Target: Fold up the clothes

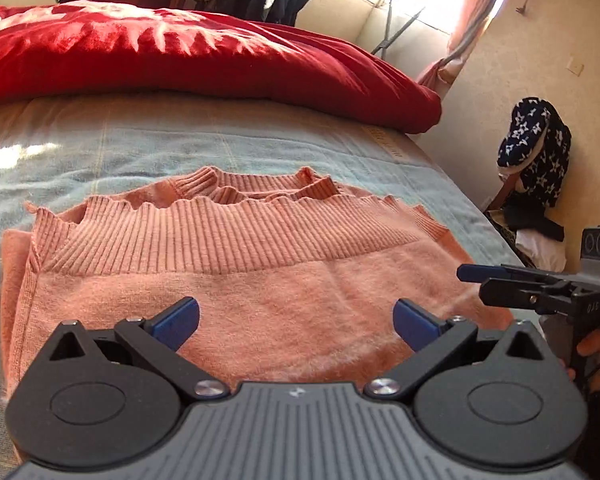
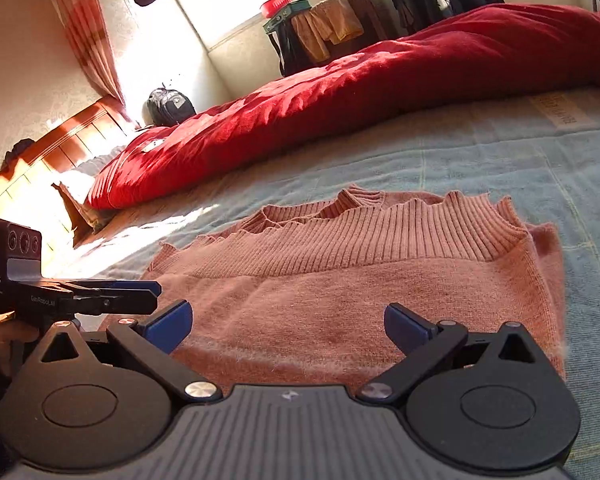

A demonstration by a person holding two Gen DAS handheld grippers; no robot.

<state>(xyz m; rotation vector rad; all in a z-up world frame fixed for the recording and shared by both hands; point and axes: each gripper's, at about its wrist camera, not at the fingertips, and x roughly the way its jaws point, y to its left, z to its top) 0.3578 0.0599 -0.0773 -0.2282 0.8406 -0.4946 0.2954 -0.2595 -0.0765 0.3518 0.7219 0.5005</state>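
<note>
A salmon-pink knit sweater point(image 1: 260, 264) lies folded on the bed, its ribbed hem and neckline turned away from me. My left gripper point(image 1: 296, 322) hovers open just above the sweater's near edge with nothing between its blue pads. In the right wrist view the same sweater point(image 2: 340, 280) spreads in front of my right gripper point(image 2: 288, 324), which is also open and holds nothing. Each gripper shows side-on in the other's view: the right gripper point(image 1: 474, 282) off the sweater's right edge, the left gripper point(image 2: 154, 294) by its left edge.
The light blue bed sheet point(image 1: 140, 148) extends around the sweater. A bulky red blanket point(image 1: 180, 52) lies along the far side of the bed. A wooden headboard point(image 2: 40, 152) and a black backpack point(image 2: 166, 106) are at the left. A dark patterned garment point(image 1: 536, 152) hangs beyond the bed's right edge.
</note>
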